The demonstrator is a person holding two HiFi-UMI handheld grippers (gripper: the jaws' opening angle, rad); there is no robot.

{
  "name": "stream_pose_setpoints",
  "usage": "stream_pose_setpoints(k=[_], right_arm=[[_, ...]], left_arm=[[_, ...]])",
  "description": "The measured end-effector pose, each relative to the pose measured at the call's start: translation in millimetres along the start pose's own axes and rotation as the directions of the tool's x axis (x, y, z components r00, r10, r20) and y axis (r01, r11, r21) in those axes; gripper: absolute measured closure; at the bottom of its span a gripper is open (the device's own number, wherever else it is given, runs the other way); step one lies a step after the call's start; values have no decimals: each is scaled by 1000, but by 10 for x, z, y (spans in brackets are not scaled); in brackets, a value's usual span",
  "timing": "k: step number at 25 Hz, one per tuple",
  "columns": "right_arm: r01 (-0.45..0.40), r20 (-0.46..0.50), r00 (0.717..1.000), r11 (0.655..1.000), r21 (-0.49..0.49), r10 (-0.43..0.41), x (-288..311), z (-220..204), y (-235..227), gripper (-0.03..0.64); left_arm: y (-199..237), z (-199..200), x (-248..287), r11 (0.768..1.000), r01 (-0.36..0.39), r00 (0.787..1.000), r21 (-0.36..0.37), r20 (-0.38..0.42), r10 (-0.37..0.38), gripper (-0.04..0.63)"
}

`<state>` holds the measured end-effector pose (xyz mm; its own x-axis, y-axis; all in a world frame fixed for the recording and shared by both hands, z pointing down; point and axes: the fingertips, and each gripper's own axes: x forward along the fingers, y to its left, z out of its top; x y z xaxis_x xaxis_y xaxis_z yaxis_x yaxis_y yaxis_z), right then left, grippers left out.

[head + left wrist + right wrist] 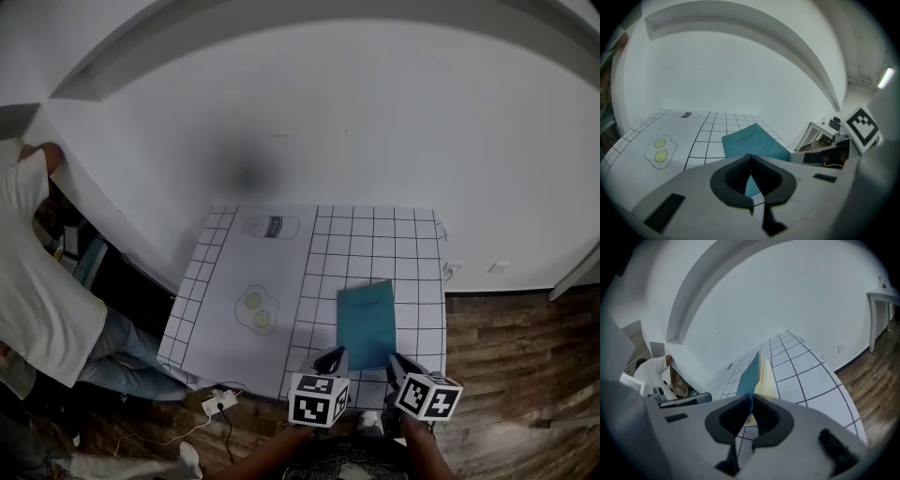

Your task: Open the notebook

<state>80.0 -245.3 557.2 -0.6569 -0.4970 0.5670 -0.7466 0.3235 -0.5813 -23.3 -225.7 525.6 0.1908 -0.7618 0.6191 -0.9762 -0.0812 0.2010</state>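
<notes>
- The teal notebook (366, 323) lay on the right half of the gridded desk (375, 244), near its front edge.
- The right gripper (398, 361), at the desk's front edge, had its jaws pinched on the notebook's cover (749, 373), which was raised off the cream pages (765, 378).
- The left gripper (333, 356), also at the desk's front edge, had its jaws closed together, apparently on nothing.
- A person (37, 281) stood off the desk's left side.
</notes>
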Motion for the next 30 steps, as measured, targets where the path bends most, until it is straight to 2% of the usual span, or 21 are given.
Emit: stream_pose_setpoints(k=[11, 30], right_arm=[[66, 101, 993, 995, -75, -59, -100, 152, 339, 586], [71, 178, 983, 981, -181, -38, -3, 168, 1105, 586]], left_arm=[[179, 36, -151, 998, 66, 998, 25, 19, -66, 584], [558, 6, -368, 992, 120, 992, 33, 38, -121, 584]])
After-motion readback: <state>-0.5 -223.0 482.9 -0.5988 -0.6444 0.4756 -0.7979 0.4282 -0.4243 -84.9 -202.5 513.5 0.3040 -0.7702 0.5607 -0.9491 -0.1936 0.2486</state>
